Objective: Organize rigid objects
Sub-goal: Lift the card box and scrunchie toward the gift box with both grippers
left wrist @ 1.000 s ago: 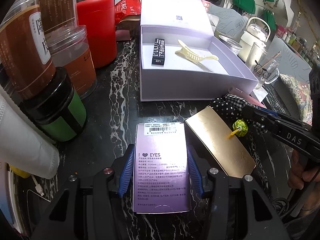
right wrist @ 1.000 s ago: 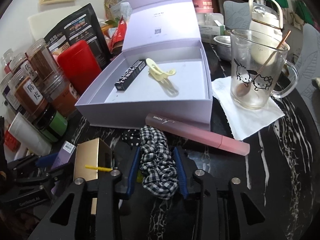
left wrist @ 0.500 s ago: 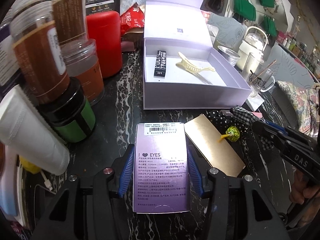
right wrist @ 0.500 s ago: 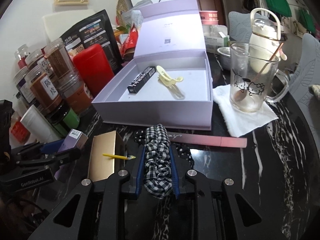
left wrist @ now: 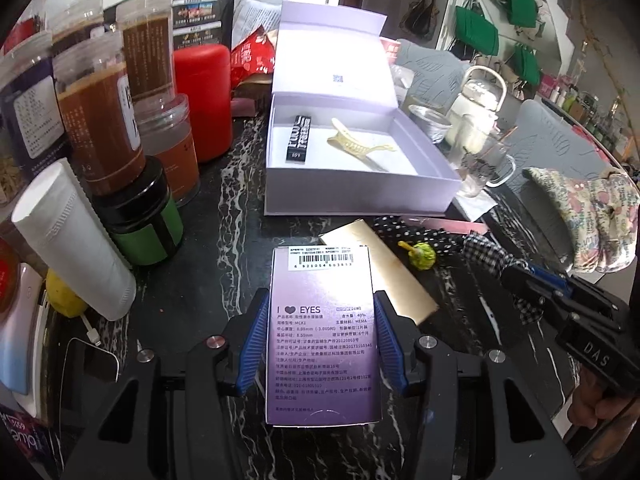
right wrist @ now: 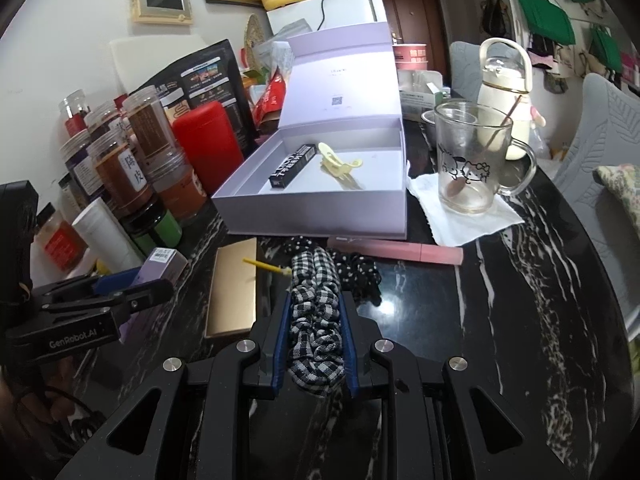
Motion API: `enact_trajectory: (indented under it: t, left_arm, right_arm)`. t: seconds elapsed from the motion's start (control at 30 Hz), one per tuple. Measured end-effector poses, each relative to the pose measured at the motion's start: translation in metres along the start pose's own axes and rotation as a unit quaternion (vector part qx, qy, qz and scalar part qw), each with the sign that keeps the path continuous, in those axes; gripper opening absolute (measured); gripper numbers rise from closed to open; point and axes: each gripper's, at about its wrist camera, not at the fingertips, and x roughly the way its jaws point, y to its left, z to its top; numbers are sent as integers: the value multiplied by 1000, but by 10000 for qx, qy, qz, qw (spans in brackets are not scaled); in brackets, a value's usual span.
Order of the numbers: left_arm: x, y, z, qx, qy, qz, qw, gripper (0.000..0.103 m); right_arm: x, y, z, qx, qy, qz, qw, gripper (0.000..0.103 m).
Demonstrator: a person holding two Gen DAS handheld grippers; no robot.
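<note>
Left gripper [left wrist: 320,340] clamped across the sides of a purple carton [left wrist: 322,332], blue pads flat against both long edges, carton jutting forward past the fingertips. Right gripper [right wrist: 316,344] squeezed tight on a checked scrunchie [right wrist: 316,312], fabric bunched between the pads and spilling out ahead of them. Open lilac box [left wrist: 352,196] straight ahead of both, black tube [left wrist: 298,142] and yellow hair clip [left wrist: 356,146] lying inside on its floor.

Risks, judged from here:

- Slick, thin cardboard held only by its edges: likely to bow or slide out under a hard squeeze or a quick tilt, then drop onto the gold case [left wrist: 384,276] just ahead and to the right of the left fingers.
- Soft scrunchie in a task about rigid things: possibly the wrong pick, and if carried to the box, loose folds apt to snag on the near wall or drag the dotted scrunchie [right wrist: 356,268] touching it.
- Lollipop [left wrist: 420,254] resting by the gold case between the two grippers: easily knocked off by either one passing over.
- Both tools close side by side and heading for one opening: collision at the box rim plausible.
- Jars [left wrist: 100,132] crowded to the left of the left gripper, glass mug [right wrist: 472,160] ahead and to the right of the right one: a wide swing enough to topple them.
</note>
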Motion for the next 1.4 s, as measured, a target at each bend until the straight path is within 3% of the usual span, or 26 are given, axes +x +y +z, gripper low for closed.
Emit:
enact_trajectory:
  t: [0.23,0.6,1.4]
  left_arm:
    - [-20,-15,-3,143,-240,-71,9996,50]
    - [-29,-38,22,511,-552,-155,9970,50]
    - [-8,-32,83,597,-873,-254,9941,50]
  right_arm:
    - [-25,4,-13,-56,-153,52,9999,23]
    - [-43,2,-12,-101,-309,31,9995,23]
    - [-28,2,47,-440,-569,-20,9974,23]
